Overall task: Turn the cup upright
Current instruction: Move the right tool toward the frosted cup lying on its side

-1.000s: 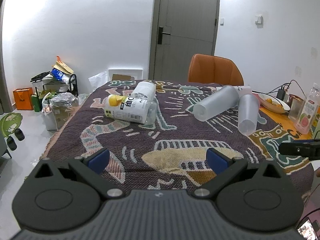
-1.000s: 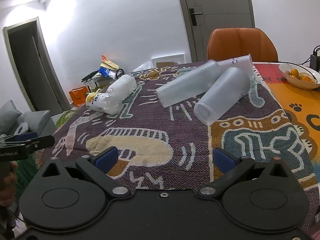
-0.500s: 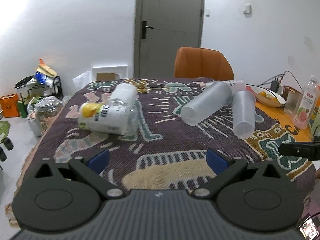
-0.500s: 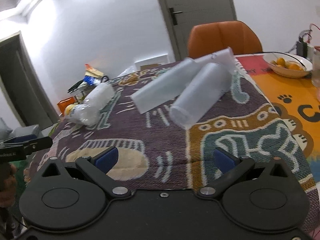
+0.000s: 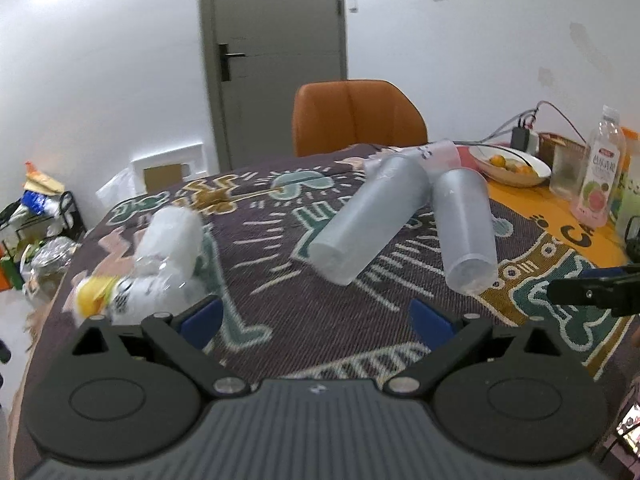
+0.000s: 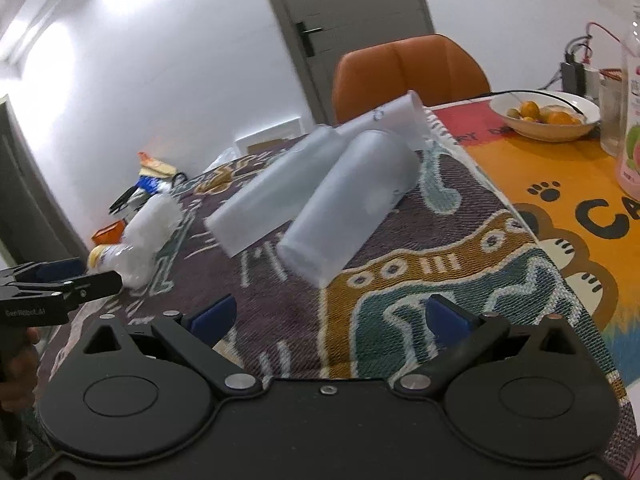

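Two frosted plastic cups lie on their sides on the patterned cloth [image 5: 280, 320] covering the desk, touching near their far ends beside a third, paler cup [image 6: 396, 114]. The nearer cup [image 6: 348, 204] points its closed base toward the right claw [image 6: 330, 316], whose jaws stand wide apart and hold nothing. The other cup [image 5: 368, 220] lies ahead of the left claw [image 5: 316, 316], likewise spread and empty. A toppled bottle [image 5: 156, 264] sits off to the left. The risk, I judge: nudging one round cup could roll it into its neighbour, or thin walls could buckle under a hard squeeze.
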A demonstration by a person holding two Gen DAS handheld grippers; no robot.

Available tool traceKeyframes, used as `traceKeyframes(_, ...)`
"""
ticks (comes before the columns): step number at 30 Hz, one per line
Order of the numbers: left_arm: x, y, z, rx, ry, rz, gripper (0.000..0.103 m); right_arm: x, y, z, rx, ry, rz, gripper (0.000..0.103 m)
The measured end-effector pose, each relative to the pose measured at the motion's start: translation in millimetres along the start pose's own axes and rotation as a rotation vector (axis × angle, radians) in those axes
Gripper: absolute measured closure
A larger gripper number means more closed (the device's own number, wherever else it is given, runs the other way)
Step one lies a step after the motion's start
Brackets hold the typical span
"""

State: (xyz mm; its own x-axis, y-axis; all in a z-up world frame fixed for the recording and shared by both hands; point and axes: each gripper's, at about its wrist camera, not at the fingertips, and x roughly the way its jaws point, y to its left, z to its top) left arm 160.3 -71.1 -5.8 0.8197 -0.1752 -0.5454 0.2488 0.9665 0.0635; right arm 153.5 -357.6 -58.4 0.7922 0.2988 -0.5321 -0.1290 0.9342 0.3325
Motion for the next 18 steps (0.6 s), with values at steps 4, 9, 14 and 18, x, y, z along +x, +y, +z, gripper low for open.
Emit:
traceKeyframes(4,18,-8,15,0.045,0.001,-0.029,0.004,9,-6,3,0.03,-0.007,-0.019,0.0)
traceKeyframes(9,39,-13,31,0.085,0.019,-0.053,0.007,15,-17,8,0.079,-0.015,-0.022,0.001)
traceKeyframes(14,62,-19,44,0.12,0.055,-0.068,0.012,22,-29,16,0.119,-0.026,-0.036,0.001)
traceKeyframes(18,82,-22,55,0.153,0.077,-0.087,0.017,27,-38,22,0.153,-0.032,-0.048,0.005)
